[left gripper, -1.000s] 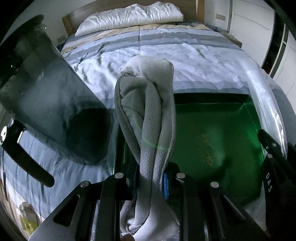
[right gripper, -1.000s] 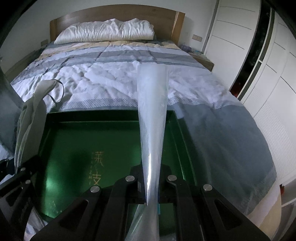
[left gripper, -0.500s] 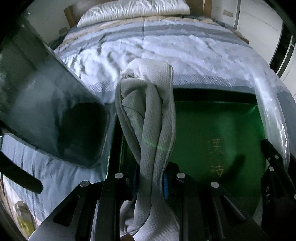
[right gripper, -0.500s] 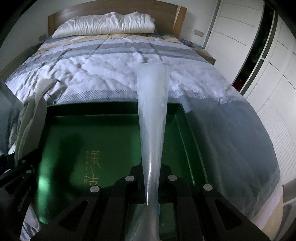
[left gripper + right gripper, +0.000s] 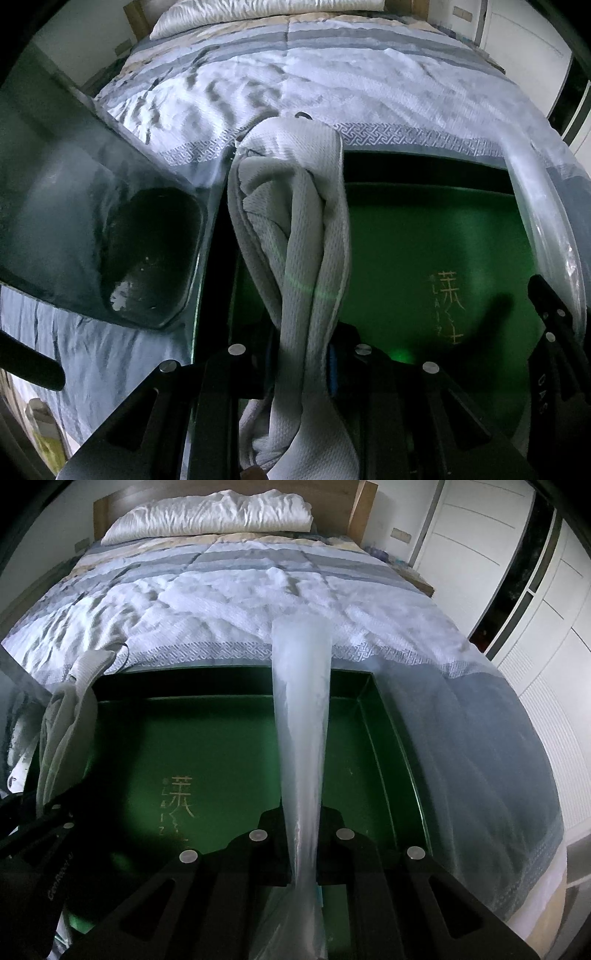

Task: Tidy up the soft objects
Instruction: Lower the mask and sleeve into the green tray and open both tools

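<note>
Left hand-held gripper point(image 5: 303, 354): clamped on a bunched grey mesh-knit cloth point(image 5: 295, 229), hanging over the left edge of an open green box point(image 5: 436, 236) on the bed point(image 5: 332, 74). Right hand-held gripper point(image 5: 303, 845): pinched tight on a clear plastic bag point(image 5: 301, 709), stretched above the same box. Dark transparent sheet point(image 5: 74, 206) at far left.

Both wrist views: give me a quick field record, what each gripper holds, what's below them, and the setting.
left gripper: shut on grey knit cloth
right gripper: shut on clear plastic film
below: green tray, gold characters on its floor
tray contents: none visible
setting: bed with striped cover, pillow at headboard
beside bed: white wardrobe
</note>
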Demonstrator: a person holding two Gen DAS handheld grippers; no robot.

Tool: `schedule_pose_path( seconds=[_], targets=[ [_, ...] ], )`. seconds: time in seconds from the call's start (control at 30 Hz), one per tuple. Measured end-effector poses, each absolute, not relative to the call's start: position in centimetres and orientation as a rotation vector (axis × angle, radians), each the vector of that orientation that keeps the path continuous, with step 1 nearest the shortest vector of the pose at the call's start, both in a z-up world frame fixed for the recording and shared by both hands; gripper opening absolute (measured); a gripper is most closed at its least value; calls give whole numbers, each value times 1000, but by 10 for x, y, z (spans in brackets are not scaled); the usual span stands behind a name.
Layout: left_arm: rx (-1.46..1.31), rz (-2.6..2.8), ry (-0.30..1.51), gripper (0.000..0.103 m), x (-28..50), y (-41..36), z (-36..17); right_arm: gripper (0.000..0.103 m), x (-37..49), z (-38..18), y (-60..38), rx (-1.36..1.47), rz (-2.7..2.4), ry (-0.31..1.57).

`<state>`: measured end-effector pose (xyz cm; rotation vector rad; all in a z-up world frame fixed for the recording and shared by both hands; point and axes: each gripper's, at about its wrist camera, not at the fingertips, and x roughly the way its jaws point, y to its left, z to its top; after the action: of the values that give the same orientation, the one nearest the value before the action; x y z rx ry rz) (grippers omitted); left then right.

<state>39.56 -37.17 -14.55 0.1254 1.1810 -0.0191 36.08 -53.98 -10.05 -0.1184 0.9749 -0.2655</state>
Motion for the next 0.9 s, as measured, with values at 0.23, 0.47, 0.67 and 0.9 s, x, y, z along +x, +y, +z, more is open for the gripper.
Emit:
schedule_pose_path(
  seconds=[0.23, 0.47, 0.67, 0.9],
  targets=[
    [129, -7, 1177, 20, 397, -373, -146, 6, 365, -103, -543, -115, -272, 973],
    [130, 1, 1164, 20, 398, -371, -146, 9, 366, -103, -546, -98, -259, 966],
    [131, 5, 1164, 27, 399, -370, -145, 13, 365, -100, -548, -87, -257, 971],
    [141, 6, 1160, 40, 399, -372, -144, 31, 367, -100, -550, -79, -244, 985]
  ],
)
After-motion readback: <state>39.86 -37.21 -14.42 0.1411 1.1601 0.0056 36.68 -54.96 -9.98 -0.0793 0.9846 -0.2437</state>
